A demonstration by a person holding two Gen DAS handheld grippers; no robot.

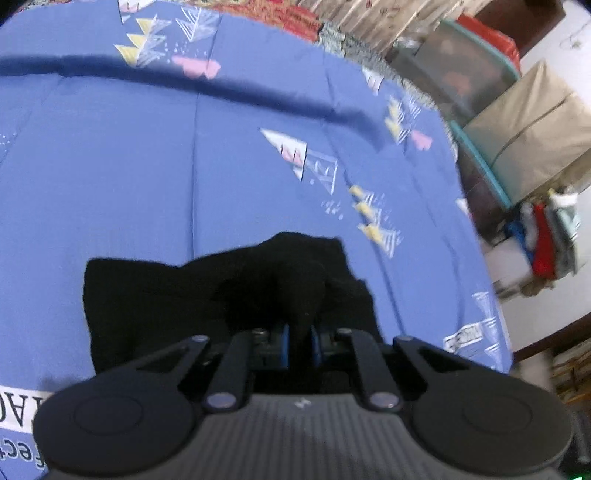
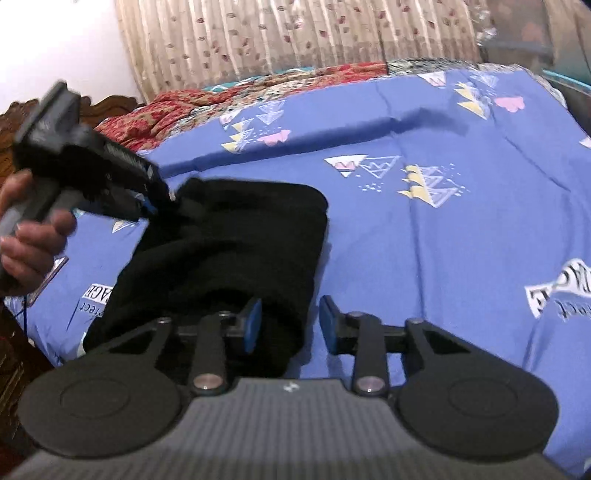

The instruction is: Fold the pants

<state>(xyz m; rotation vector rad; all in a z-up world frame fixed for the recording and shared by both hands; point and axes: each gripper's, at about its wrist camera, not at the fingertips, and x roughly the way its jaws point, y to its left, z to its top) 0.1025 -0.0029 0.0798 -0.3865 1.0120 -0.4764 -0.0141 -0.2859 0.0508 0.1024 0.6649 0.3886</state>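
black pants [image 2: 236, 251] lie bunched in a thick folded bundle on the blue sheet [image 2: 424, 258], close to the bed's near edge and toward its left side as the right wrist view shows it. right gripper [image 2: 290, 325] stands just over the bundle's near right corner with its blue pads [image 2: 251, 325] parted; one pad sits over the cloth and the other over bare sheet, and nothing is pinched between them, so it is released. left gripper [image 1: 300, 339] is clenched on the pants: in its own view a ridge of black cloth rises between the two blue pads, which stand very close together on it. from the right wrist view the same gripper reaches the bundle's far left corner, where the cloth is lifted into a small peak, and a hand [image 2: 33, 236] grips its handle at the picture's left edge. a red patterned blanket [image 2: 192, 99] lies bunched along the sheet's far edge, with a curtain [image 2: 295, 33] behind it. boxes [image 1: 517, 122] stand beside the bed past the sheet's right edge in the left wrist view.
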